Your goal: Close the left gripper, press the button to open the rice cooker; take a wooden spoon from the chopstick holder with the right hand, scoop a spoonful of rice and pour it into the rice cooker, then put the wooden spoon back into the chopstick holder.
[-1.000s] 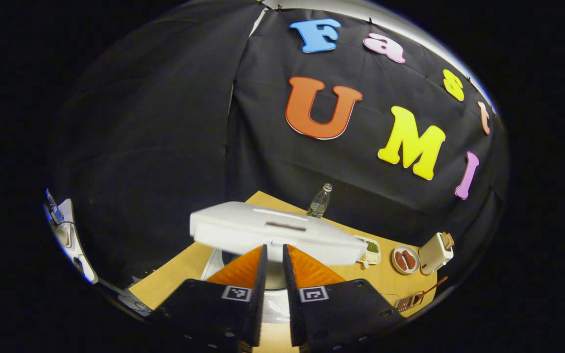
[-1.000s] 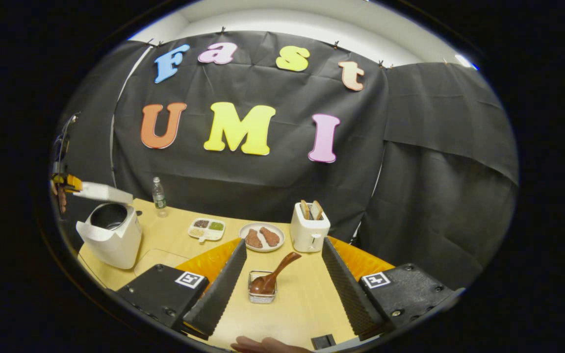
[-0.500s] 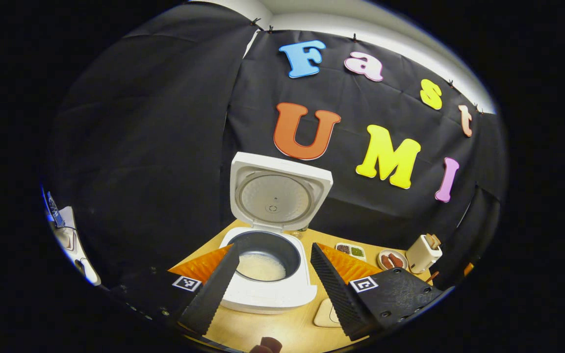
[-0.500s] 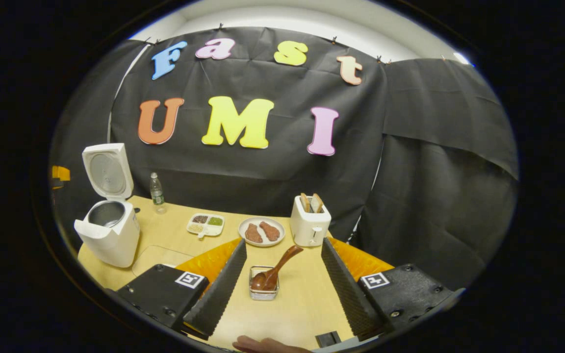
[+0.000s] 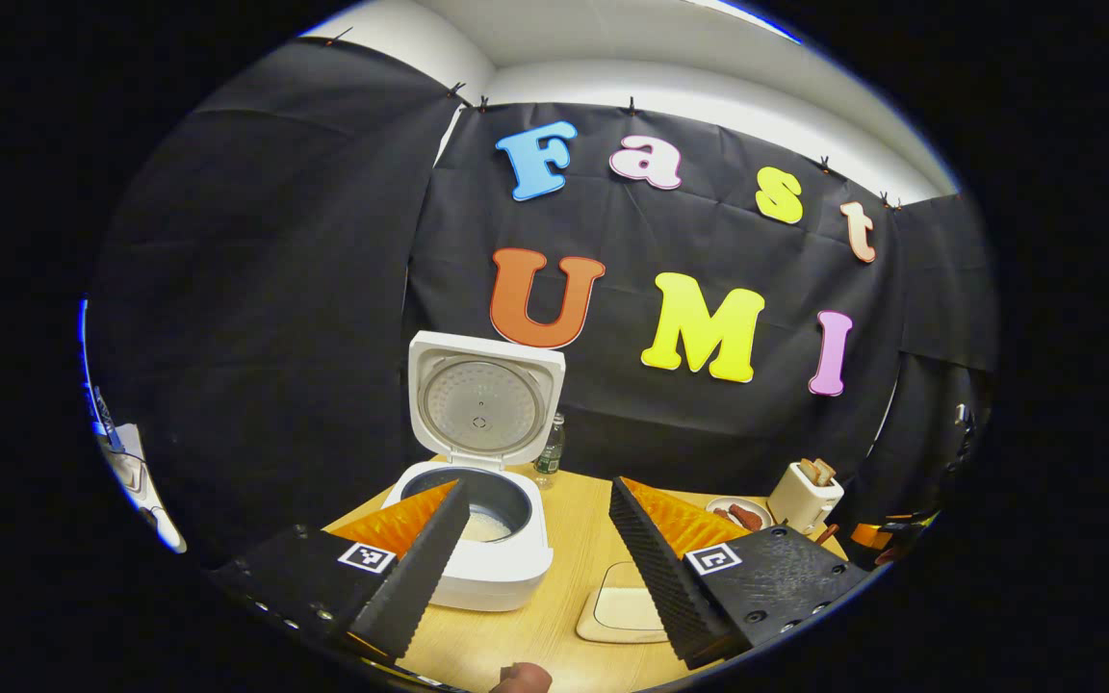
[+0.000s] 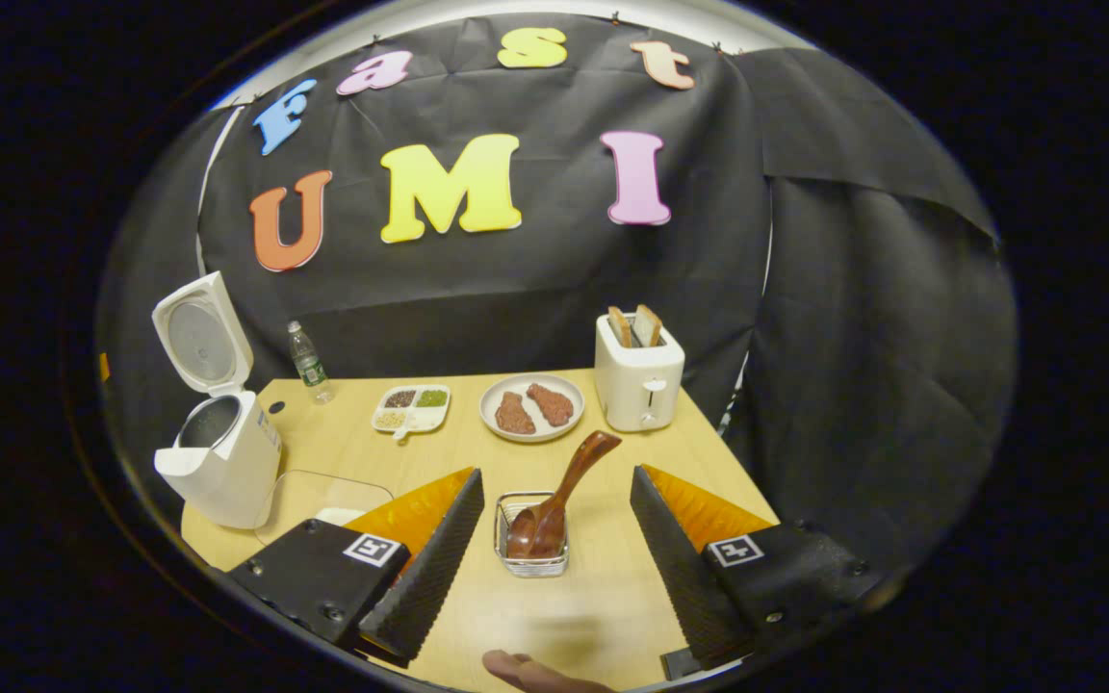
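Both grippers were held low over the wooden desk (image 6: 603,577), each pointing forward with its jaws spread wide and holding nothing. In the left gripper view, the left gripper (image 5: 537,563) hovered just short of the white rice cooker (image 5: 477,539), which sat at about eleven o'clock from the gap between its fingers. The cooker's lid (image 5: 482,399) stood upright and open, and white rice (image 5: 485,526) showed in the dark inner pot. A fingertip (image 5: 521,679) of the person showed at six o'clock.

In the right gripper view, the right gripper (image 6: 554,549) hung above the desk with the small wire chopstick holder (image 6: 531,558) sitting between its fingers, at twelve o'clock and not touched. One wooden spoon (image 6: 562,493) stood in the holder, bowl down, its handle leaning toward one o'clock.

On the desk I counted one rice cooker (image 6: 220,452) at ten o'clock, one water bottle (image 6: 308,361), one divided dish (image 6: 411,408) of grains, one plate (image 6: 531,408) with two brown pieces of meat, and one white toaster (image 6: 639,375) with two slices of bread in it. A shallow tray (image 5: 620,608) lay beside the cooker.
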